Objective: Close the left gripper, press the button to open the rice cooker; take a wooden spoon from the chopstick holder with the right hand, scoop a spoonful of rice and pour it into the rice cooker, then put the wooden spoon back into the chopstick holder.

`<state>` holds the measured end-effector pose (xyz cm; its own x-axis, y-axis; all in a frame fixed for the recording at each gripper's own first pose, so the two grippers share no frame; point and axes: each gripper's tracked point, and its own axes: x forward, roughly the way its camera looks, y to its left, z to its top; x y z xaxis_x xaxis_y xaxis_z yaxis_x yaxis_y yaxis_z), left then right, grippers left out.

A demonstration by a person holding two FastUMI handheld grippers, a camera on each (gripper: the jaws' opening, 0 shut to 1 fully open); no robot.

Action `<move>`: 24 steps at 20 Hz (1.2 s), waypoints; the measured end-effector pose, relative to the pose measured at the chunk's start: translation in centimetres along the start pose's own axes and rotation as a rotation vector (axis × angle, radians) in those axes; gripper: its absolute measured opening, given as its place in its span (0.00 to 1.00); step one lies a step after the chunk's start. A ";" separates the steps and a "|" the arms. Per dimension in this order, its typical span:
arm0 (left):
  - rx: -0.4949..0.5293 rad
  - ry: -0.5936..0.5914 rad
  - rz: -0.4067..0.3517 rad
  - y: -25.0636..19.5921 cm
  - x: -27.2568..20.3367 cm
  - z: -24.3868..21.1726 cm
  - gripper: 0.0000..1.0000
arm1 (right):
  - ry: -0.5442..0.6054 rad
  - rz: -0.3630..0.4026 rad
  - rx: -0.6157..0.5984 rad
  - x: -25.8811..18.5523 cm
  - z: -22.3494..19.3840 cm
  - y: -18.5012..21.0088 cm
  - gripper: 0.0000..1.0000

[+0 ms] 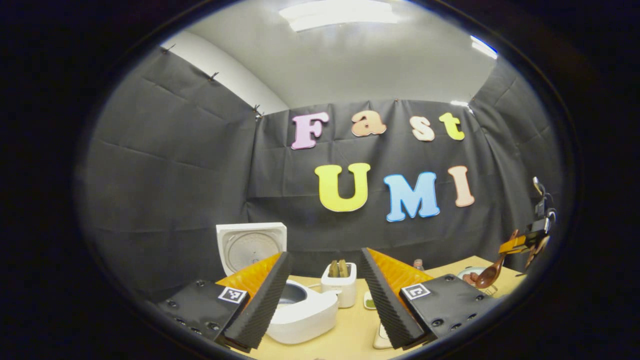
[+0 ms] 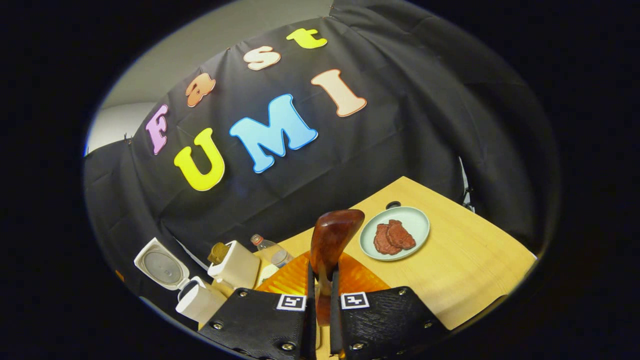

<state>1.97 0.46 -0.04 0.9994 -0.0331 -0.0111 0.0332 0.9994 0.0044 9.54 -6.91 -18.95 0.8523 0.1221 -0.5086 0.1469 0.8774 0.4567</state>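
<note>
Left gripper (image 1: 325, 300): held low over the near edge of the surface (image 1: 350, 325), pointing level toward the back wall; its two fingers stand wide apart and nothing lies between them.
Right gripper (image 2: 322, 295): clenched on the handle of the wooden spoon (image 2: 332, 240), both fingers pressed against it with just a narrow slit left; the view is tilted, so the surface runs up to the right.
Right gripper seen from the left gripper view (image 1: 530, 242): raised well above the surface at the far right, with the wooden spoon hanging below it, bowl end down and slanted toward the plate (image 1: 472, 272).
Wooden spoon: in the right gripper view its bowl sticks up and forward past the fingertips, back of the bowl facing the camera; whether it carries rice cannot be told.
Rice cooker (image 1: 305, 312): white, on the surface just beyond the left gripper's left finger; its lid (image 1: 250, 245) stands open and upright behind the pot, inner face toward the camera. In the right gripper view it sits at the lower left.
Chopstick holder (image 1: 340, 285): white, beside the rice cooker on its right, with brown handles standing in it.
Plate: pale green, on the right part of the surface, holding reddish slices of meat (image 2: 392, 237); well apart from the rice cooker.
Bottle (image 2: 270, 252): clear plastic, behind the chopstick holder near the wall.
</note>
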 end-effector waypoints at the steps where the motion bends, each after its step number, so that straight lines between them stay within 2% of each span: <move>1: 0.006 0.000 -0.001 -0.2 -0.1 0.1 0.96 | 0.004 -0.011 -0.010 0.0 -0.3 -0.8 0.11; 2: 0.010 0.000 0.000 -0.4 -0.3 0.2 0.96 | 0.007 -0.023 -0.021 0.0 -0.5 -1.6 0.11; 3: 0.009 0.002 0.000 -0.5 -0.3 0.2 0.91 | 0.010 -0.036 -0.031 -0.1 -0.9 -2.3 0.11; 4: 0.008 0.005 0.000 -0.8 -0.3 0.1 0.96 | 0.013 -0.050 -0.041 0.0 -1.2 -2.9 0.11; 10: 0.028 0.017 0.007 -1.3 -0.6 0.1 0.96 | 0.072 -0.087 -0.074 1.4 -4.3 -5.1 0.11; 15: 0.055 0.016 0.015 -1.2 -1.1 0.4 0.96 | 0.112 -0.072 -0.054 1.8 -6.8 -5.5 0.11; 17: 0.059 0.010 0.018 -1.3 -1.3 0.7 0.96 | 0.110 -0.045 -0.032 1.5 -6.8 -5.2 0.14; 19: 0.053 0.004 0.024 -1.3 -1.3 0.8 0.96 | 0.089 -0.051 -0.042 1.3 -6.3 -5.7 0.28; 20: 0.048 0.003 0.026 -1.2 -1.1 0.8 0.96 | 0.075 -0.069 -0.068 0.9 -6.0 -6.2 0.51; 21: 0.044 0.004 0.028 -1.1 -0.9 0.8 0.96 | 0.059 -0.078 -0.100 0.6 -5.5 -6.3 0.60; 23: 0.035 0.009 0.025 -1.2 -0.5 0.5 0.96 | 0.027 -0.107 -0.162 -0.3 -4.6 -6.8 1.00; 24: 0.035 0.011 0.024 -1.2 -0.2 0.4 0.96 | 0.004 -0.122 -0.194 -0.6 -4.1 -6.9 0.98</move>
<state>1.73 -0.76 0.39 0.9997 -0.0093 -0.0219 0.0102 0.9992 0.0394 5.98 -11.11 -24.75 0.8321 0.0107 -0.5545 0.1494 0.9585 0.2427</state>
